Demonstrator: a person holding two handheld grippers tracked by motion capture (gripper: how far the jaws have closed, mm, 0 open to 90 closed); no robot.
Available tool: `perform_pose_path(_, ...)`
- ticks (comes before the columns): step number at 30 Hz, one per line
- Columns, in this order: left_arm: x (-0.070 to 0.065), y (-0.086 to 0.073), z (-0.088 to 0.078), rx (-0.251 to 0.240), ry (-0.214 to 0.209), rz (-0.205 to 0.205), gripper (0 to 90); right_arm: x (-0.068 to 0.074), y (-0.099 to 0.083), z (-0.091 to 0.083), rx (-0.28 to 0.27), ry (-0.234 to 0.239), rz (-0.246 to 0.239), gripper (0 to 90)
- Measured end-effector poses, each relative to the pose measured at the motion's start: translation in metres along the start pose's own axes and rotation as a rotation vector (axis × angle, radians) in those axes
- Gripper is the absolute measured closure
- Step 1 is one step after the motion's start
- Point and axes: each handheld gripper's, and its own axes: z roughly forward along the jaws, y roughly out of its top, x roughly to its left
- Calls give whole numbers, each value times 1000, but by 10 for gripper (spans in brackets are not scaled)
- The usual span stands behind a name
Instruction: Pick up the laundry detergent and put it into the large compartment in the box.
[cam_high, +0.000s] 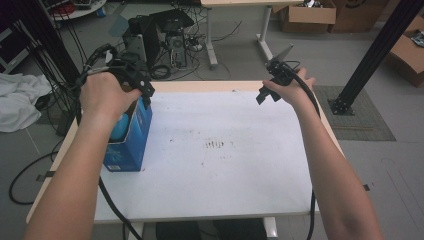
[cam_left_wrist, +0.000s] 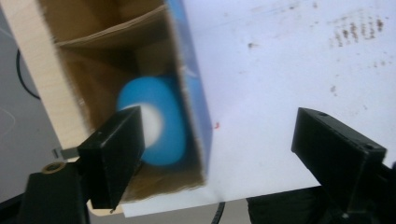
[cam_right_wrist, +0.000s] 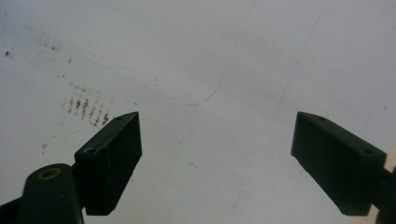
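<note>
The left gripper (cam_left_wrist: 217, 144) hangs wide open over the blue box (cam_left_wrist: 194, 93), 1 jaw above its blue-and-white object (cam_left_wrist: 159, 121). The right gripper (cam_right_wrist: 217, 154), jaws spread and empty, hovers above the white table (cam_right_wrist: 233, 56).

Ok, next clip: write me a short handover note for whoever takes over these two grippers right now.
Left gripper: open, over the open top of the blue box, one jaw inside above the blue and white object, the other outside over the table; nothing gripped.
Right gripper: open, empty, held above the white table cover at the far right.
Box stands at the table's left edge; the object lies inside it.
Done: nothing lifted out.
Left: likely grip the object, blurred here, and bring it out.
</note>
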Motion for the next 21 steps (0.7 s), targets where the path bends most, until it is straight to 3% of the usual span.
perform_pose_path(4,-18,5,3,-11,-24,38,155,0,-1,-3,-2,-4,-3,165)
perform_pose_path(8,-37,9,8,-12,-18,77,131,-3,-2,-6,-9,-8,9,165)
perform_pose_path(14,-60,14,16,-31,-29,102,94,-4,-4,-9,-10,-9,4,165)
perform_pose_path(21,-88,20,32,-7,-27,153,67,-5,-5,-11,-12,-6,9,164)
